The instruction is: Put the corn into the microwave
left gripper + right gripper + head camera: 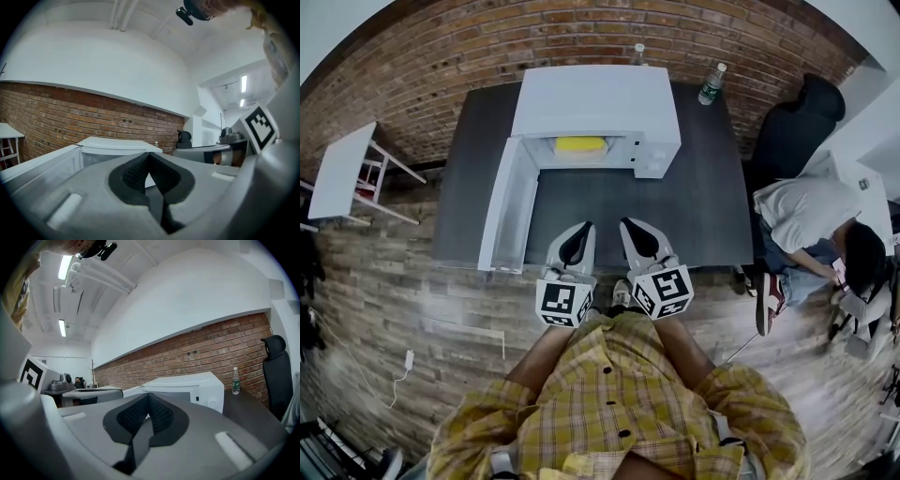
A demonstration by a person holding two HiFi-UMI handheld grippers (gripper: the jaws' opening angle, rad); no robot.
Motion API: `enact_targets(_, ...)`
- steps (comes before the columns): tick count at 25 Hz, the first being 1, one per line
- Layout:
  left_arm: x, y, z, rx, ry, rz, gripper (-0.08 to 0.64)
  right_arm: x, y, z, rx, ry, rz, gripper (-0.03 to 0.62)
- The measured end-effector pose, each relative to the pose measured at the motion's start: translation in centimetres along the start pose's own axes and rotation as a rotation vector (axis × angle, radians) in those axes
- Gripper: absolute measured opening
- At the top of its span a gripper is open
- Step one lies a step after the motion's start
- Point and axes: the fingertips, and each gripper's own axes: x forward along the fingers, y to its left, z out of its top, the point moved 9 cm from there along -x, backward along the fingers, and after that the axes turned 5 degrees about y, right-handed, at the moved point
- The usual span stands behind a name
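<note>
corn [580, 145]: yellow, lying inside open microwave [596, 103] | my left tongs [580, 229]: pressed together, empty | my right tongs [629, 227]: pressed together, empty

Dark grey rectangular tabletop [712, 206], pushed against the brick wall. On it: white boxy microwave [595, 98] centre-back, its door [508, 216] swung open leftward; clear plastic bottle [712, 84] back right; second bottle [637, 53] behind the microwave.
</note>
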Motion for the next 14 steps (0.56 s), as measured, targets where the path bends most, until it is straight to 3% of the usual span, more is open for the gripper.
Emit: enact_targets(14, 0.18, -0.39, -0.34, 0.083, 0.000, 0.029, -0.005, 0.03, -0.80, -0.15, -0.009, -0.001, 0.002, 0.005)
